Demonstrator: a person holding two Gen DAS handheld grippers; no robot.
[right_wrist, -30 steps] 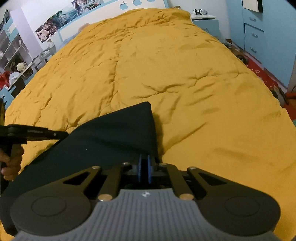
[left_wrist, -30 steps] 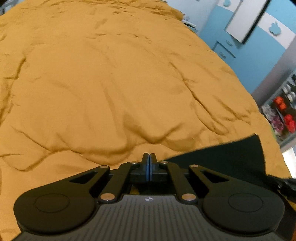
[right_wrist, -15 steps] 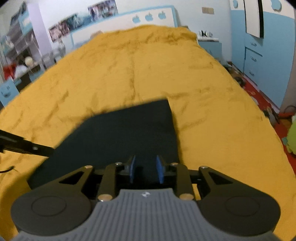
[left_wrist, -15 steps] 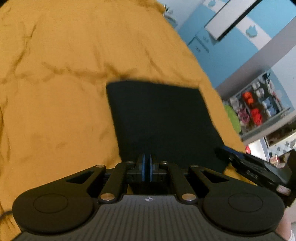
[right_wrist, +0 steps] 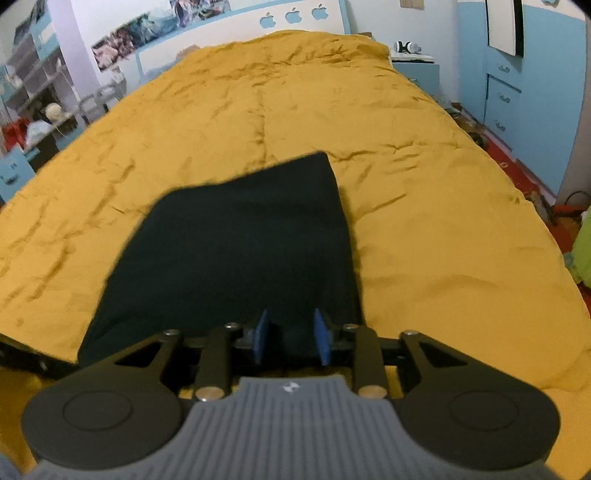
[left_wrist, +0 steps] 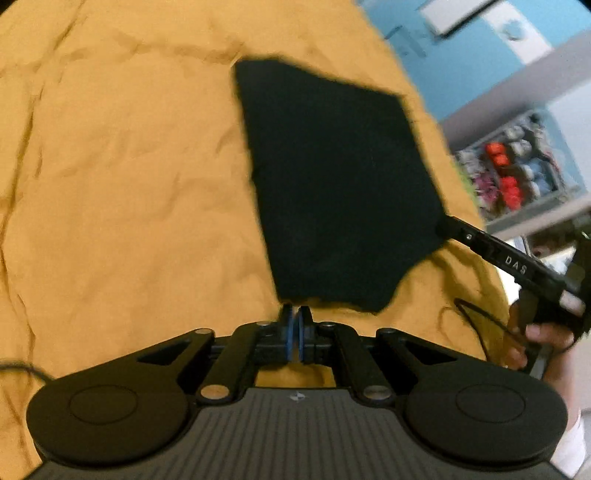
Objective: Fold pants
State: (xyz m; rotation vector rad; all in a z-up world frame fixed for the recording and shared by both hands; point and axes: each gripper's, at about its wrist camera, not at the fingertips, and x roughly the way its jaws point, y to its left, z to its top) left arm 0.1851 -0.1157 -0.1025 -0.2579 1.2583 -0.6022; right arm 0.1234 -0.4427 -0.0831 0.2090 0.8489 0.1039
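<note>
The black pants lie folded into a flat panel on the yellow bed cover. My left gripper sits at their near left corner, its jaws shut on the edge at the very tips. In the right wrist view the pants stretch away from my right gripper. Its jaws are opening; the near edge lies between the blue pads, which stand clear of the cloth. From the left wrist view, the right gripper meets the pants' right corner, a hand behind it.
The bed cover runs far past the pants to a white headboard. Blue cabinets and a nightstand line the right side. A shelf of small items stands beyond the bed's edge. A thin cable trails near the hand.
The right jaws went from shut on the pants to well apart. The pants now lie flat, and their near edge has slid from under the left fingers out to the tips.
</note>
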